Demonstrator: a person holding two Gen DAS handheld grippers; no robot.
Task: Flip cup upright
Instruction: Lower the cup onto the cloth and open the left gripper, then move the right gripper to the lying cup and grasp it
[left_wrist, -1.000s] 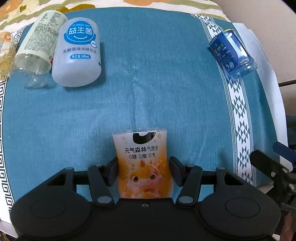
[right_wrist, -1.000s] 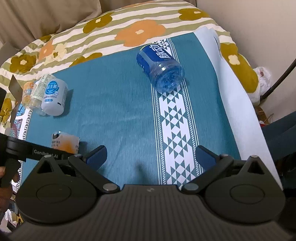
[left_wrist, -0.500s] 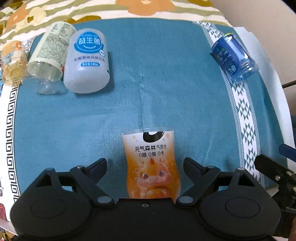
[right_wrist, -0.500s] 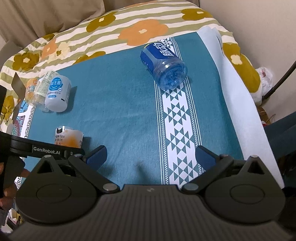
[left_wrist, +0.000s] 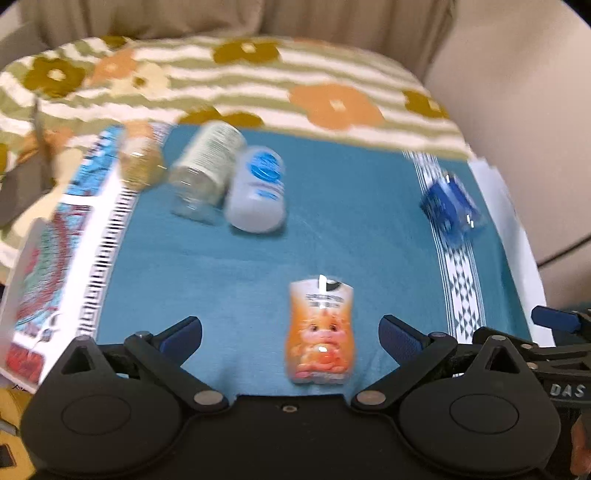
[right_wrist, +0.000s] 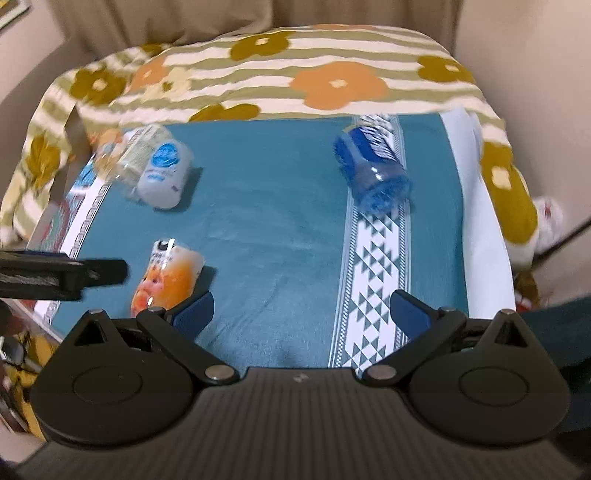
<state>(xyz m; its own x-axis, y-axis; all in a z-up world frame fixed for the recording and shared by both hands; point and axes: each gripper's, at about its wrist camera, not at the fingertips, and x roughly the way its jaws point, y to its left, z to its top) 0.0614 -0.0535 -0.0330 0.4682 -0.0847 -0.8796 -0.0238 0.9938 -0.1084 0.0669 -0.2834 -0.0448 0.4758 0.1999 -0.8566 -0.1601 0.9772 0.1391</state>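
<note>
An orange cup with a cartoon dragon label (left_wrist: 320, 332) stands upright on the teal cloth (left_wrist: 332, 221), between and a little beyond the fingers of my left gripper (left_wrist: 291, 332). That gripper is open and empty, clear of the cup. The cup also shows in the right wrist view (right_wrist: 168, 275), at the left. My right gripper (right_wrist: 303, 308) is open and empty above the cloth's near edge. The left gripper's finger (right_wrist: 66, 277) reaches in from the left beside the cup.
A white bottle (left_wrist: 258, 192), a clear bottle (left_wrist: 205, 177) and a small amber bottle (left_wrist: 140, 158) lie at the back left. A blue bottle (left_wrist: 450, 203) lies at the right on the patterned band. A flowered bedspread (left_wrist: 221, 81) lies behind.
My left gripper has opened, let go of the orange cup and pulled back and up. The cup stays standing. Both views have tilted up and are blurred by motion.
</note>
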